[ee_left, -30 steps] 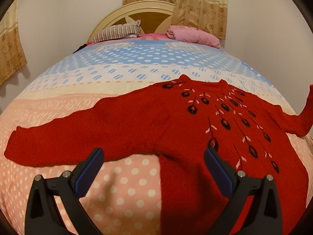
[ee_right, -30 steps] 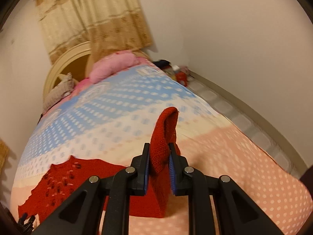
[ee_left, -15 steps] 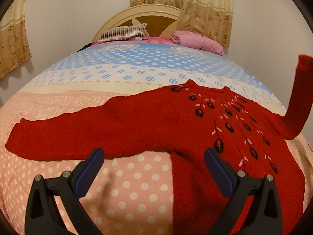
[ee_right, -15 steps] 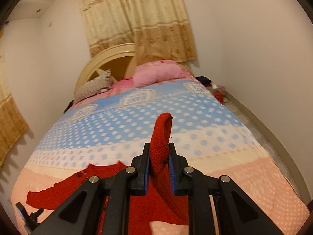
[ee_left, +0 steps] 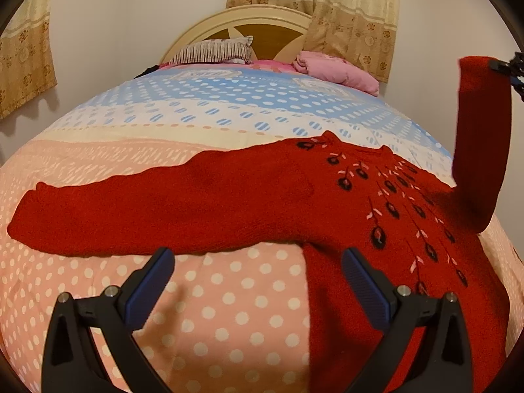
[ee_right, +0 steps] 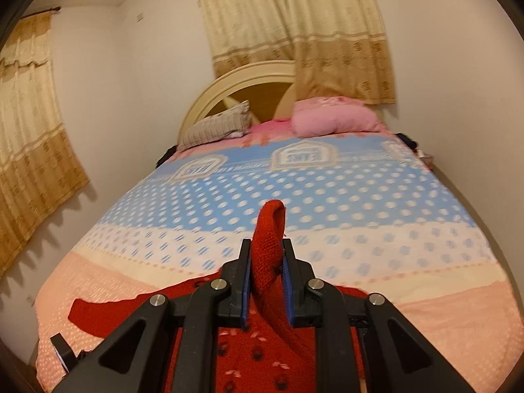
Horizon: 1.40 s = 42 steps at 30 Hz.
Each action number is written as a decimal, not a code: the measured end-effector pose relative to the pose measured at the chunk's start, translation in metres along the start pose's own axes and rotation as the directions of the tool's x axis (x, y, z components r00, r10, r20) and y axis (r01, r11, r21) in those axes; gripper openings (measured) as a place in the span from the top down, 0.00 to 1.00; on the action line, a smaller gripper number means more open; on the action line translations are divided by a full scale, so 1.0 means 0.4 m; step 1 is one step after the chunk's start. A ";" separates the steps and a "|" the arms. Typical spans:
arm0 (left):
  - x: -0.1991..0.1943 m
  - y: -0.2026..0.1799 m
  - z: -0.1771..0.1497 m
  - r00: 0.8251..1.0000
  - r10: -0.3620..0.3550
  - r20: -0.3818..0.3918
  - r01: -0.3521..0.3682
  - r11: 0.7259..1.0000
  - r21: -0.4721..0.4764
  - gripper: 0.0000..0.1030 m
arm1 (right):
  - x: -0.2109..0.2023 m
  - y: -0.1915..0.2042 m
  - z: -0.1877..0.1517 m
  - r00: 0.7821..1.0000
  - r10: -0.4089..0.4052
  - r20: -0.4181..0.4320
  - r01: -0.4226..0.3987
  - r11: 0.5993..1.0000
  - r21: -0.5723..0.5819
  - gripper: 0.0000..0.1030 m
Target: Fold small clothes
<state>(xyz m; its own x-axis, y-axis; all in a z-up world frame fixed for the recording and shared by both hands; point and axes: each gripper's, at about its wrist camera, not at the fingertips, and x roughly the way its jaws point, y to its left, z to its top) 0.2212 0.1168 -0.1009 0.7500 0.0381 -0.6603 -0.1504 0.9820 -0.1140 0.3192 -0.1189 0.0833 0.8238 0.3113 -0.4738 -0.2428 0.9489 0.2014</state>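
Note:
A red knit sweater (ee_left: 262, 196) with dark embroidered flowers lies face up on the bed. Its left sleeve (ee_left: 98, 219) stretches flat to the left. My right gripper (ee_right: 267, 262) is shut on the cuff of the right sleeve (ee_right: 270, 229) and holds it up above the sweater's body (ee_right: 255, 353). In the left wrist view the raised sleeve (ee_left: 481, 137) stands upright at the right edge. My left gripper (ee_left: 258, 281) is open and empty, low over the bedspread just below the left armpit of the sweater.
The bed has a dotted pink, cream and blue bedspread (ee_left: 213, 311). A striped pillow (ee_left: 213, 52) and a pink bundle (ee_left: 334, 68) lie by the headboard (ee_left: 262, 23). Walls and curtains (ee_right: 294, 32) surround the bed. Some items sit on the floor at the far right (ee_right: 419, 150).
My right gripper has lifted the right sleeve higher and swung it over the sweater's body. My left gripper has shifted slightly left and stays open.

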 end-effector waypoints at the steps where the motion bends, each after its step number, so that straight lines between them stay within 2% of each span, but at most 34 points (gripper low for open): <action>1: 0.001 0.005 -0.002 1.000 0.003 -0.003 -0.003 1.000 -0.002 0.00 | 0.021 0.024 -0.010 1.000 0.017 -0.010 -0.017 1.000 -0.006 0.84; 6: 0.005 0.024 -0.010 1.000 0.012 -0.013 -0.012 1.000 -0.016 0.00 | 0.131 0.122 -0.080 0.994 0.091 -0.065 -0.092 0.996 -0.015 0.85; 8: 0.005 0.027 -0.013 1.000 0.017 -0.017 -0.017 1.000 -0.014 0.00 | 0.196 0.169 -0.134 0.988 0.117 -0.096 -0.119 0.993 -0.018 0.85; 12: 0.005 0.033 -0.018 0.999 0.038 -0.022 -0.038 0.999 0.000 0.00 | 0.305 0.230 -0.243 0.974 0.151 -0.168 -0.154 0.988 -0.005 0.85; 15: 0.014 0.039 -0.018 0.998 0.052 -0.035 -0.051 0.999 0.007 0.00 | 0.393 0.261 -0.325 0.951 0.212 -0.226 -0.215 0.976 0.012 0.84; 17: 0.015 0.041 -0.019 0.997 0.063 -0.041 -0.063 0.998 0.010 0.00 | 0.438 0.270 -0.370 0.936 0.212 -0.281 -0.212 0.977 0.033 0.69; 18: 0.015 0.043 -0.019 0.997 0.066 -0.043 -0.065 0.998 0.009 0.00 | 0.454 0.274 -0.388 0.918 0.227 -0.324 -0.224 0.973 0.047 0.37; 19: 0.013 0.044 -0.016 0.997 0.068 -0.043 -0.068 0.998 0.012 0.00 | 0.457 0.268 -0.402 0.900 0.250 -0.356 -0.243 0.968 0.065 0.23; 20: 0.009 0.044 -0.012 0.997 0.068 -0.036 -0.068 0.998 0.019 0.00 | 0.438 0.255 -0.406 0.895 0.279 -0.347 -0.269 0.960 0.080 0.23; 21: 0.006 0.043 -0.006 0.998 0.057 -0.032 -0.056 0.998 0.022 0.00 | 0.425 0.247 -0.405 0.897 0.285 -0.338 -0.276 0.958 0.076 0.23; 22: 0.004 0.043 0.001 0.999 0.037 -0.033 -0.037 0.999 0.017 0.00 | 0.394 0.227 -0.399 0.909 0.259 -0.327 -0.259 0.965 0.043 0.23; 25: -0.003 0.021 0.034 0.999 -0.039 -0.024 0.040 0.999 0.022 0.00 | 0.317 0.155 -0.373 0.943 0.178 -0.282 -0.186 0.983 -0.002 0.23; 28: -0.010 -0.022 0.067 0.995 -0.101 -0.004 0.101 0.994 0.045 0.00 | 0.249 0.068 -0.358 0.964 0.090 -0.251 -0.093 0.996 -0.001 0.23; 31: -0.001 -0.084 0.090 0.988 -0.156 0.004 0.155 0.984 0.088 0.00 | 0.197 -0.004 -0.384 0.969 0.031 -0.244 -0.030 1.000 0.009 0.23; 33: 0.033 -0.126 0.100 0.985 -0.173 -0.006 0.173 0.978 0.116 0.00 | 0.170 -0.043 -0.422 0.964 0.020 -0.266 -0.014 1.000 0.023 0.23; 34: 0.052 -0.138 0.102 0.984 -0.177 -0.022 0.178 0.977 0.114 0.04 | 0.159 -0.059 -0.439 0.960 0.020 -0.280 -0.012 0.999 0.030 0.23; 37: 0.115 -0.170 0.101 0.977 -0.196 -0.088 0.205 0.973 0.104 0.25 | 0.133 -0.084 -0.495 0.949 0.024 -0.313 -0.015 0.999 0.033 0.23; 38: 0.134 -0.184 0.098 0.978 -0.180 -0.104 0.192 0.975 0.114 0.32 | 0.125 -0.086 -0.513 0.949 0.023 -0.316 -0.014 0.999 0.030 0.23; 42: 0.179 -0.212 0.085 0.970 -0.178 -0.165 0.199 0.972 0.123 0.50 | 0.091 -0.098 -0.570 0.945 0.015 -0.326 -0.011 1.000 0.014 0.23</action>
<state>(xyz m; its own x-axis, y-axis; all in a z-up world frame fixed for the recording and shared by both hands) 0.3096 0.0425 -0.1130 0.6482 -0.1683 -0.7426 0.0828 0.9851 -0.1510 0.2419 -0.1332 -0.1372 0.6080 0.3250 -0.7243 -0.2443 0.9447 0.2187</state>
